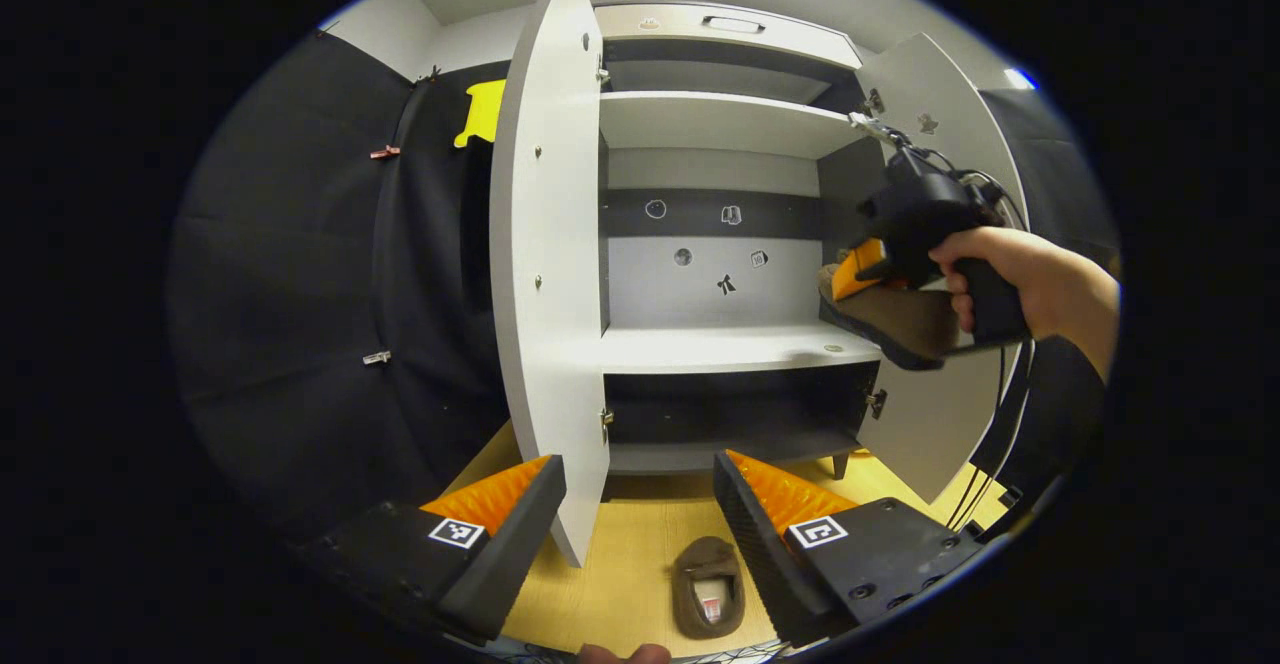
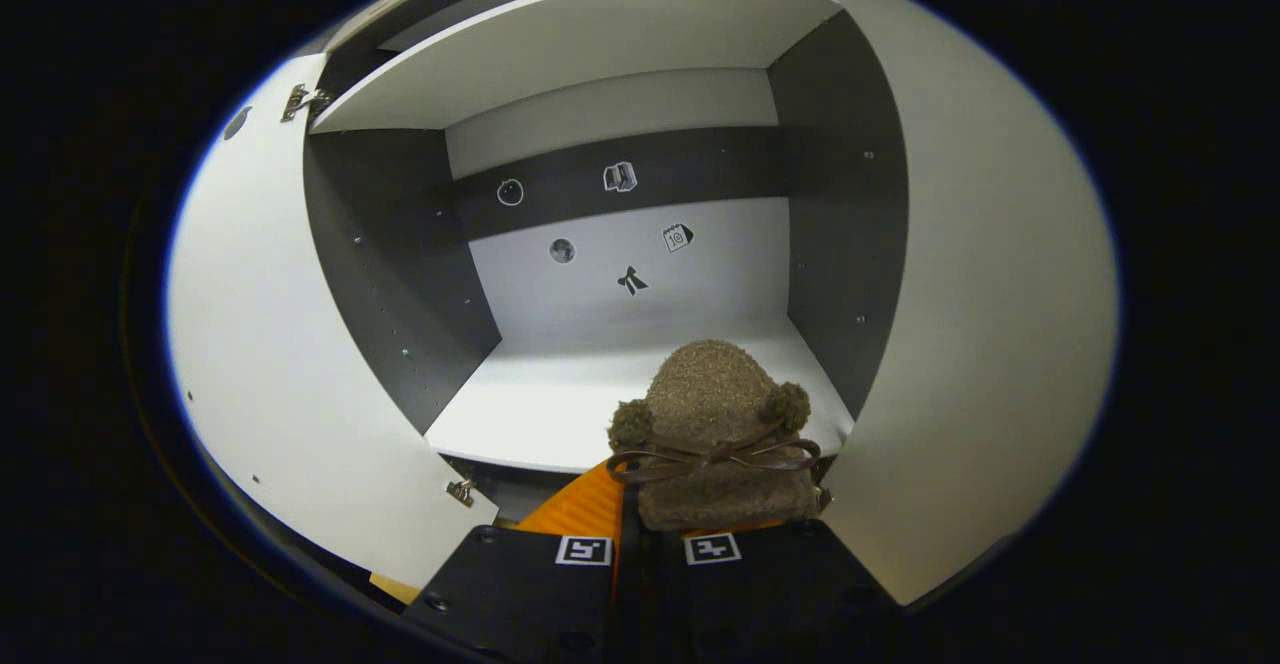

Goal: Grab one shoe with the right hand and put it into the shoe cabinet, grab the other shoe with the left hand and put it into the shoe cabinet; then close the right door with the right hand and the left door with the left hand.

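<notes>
Brown fuzzy shoe (image 2: pixel 715 434) clamped in right gripper (image 2: pixel 650 534), toe over the front right edge of the cabinet's (image 1: pixel 720 344) middle shelf (image 2: pixel 560 414); shelf bare behind it. Both doors (image 1: pixel 545 274) swung wide. Left gripper (image 1: pixel 630 514) gapes open, holding nothing, above second shoe (image 1: pixel 708 586) on the yellow floor (image 1: pixel 620 554) before the cabinet.

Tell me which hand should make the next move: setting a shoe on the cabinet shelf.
Right. The right tongs are shut on a brown shoe at the middle shelf of the open cabinet. The left tongs hang open above the other shoe, which lies on the floor.
</notes>
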Motion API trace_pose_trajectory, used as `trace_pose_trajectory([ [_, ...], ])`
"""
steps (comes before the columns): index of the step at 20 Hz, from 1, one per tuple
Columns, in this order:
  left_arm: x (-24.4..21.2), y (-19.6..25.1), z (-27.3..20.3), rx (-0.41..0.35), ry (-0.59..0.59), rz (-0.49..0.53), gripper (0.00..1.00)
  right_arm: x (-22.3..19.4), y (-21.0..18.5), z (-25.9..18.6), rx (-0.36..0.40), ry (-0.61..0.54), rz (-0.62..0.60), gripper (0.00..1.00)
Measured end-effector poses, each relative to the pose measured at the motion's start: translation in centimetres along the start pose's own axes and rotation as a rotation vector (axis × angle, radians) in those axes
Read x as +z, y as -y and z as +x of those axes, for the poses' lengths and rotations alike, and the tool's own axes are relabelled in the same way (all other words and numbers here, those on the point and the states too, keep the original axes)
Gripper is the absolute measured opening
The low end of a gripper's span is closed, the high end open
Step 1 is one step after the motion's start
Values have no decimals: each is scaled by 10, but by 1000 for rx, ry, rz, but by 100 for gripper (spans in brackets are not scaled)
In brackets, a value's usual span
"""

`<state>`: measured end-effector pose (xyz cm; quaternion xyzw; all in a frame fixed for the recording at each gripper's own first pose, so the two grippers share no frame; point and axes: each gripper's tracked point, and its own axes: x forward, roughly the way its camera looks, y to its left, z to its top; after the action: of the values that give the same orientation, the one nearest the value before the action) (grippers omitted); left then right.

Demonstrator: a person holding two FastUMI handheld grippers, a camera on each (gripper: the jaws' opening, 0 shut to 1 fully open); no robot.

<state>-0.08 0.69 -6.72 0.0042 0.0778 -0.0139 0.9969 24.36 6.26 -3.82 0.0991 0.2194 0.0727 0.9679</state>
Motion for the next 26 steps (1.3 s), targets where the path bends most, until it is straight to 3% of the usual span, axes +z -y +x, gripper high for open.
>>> trace_pose_trajectory([
  [10, -17, -1, 21, 34, -20, -11, 95, 33, 15, 135, -17, -39, 116, 12],
  [14, -31, 1, 27, 47, -56, -13, 95, 27, 13, 187, -28, -58, 85, 11],
  [22, -51, -2, 30, 89, -120, -35, 95, 6, 18, 226, -80, -105, 9, 9],
  [23, -51, -2, 31, 92, -121, -37, 95, 4, 18, 231, -84, -105, 7, 10],
  [26, -52, -3, 32, 97, -127, -36, 95, 2, 16, 224, -85, -126, 20, 28],
])
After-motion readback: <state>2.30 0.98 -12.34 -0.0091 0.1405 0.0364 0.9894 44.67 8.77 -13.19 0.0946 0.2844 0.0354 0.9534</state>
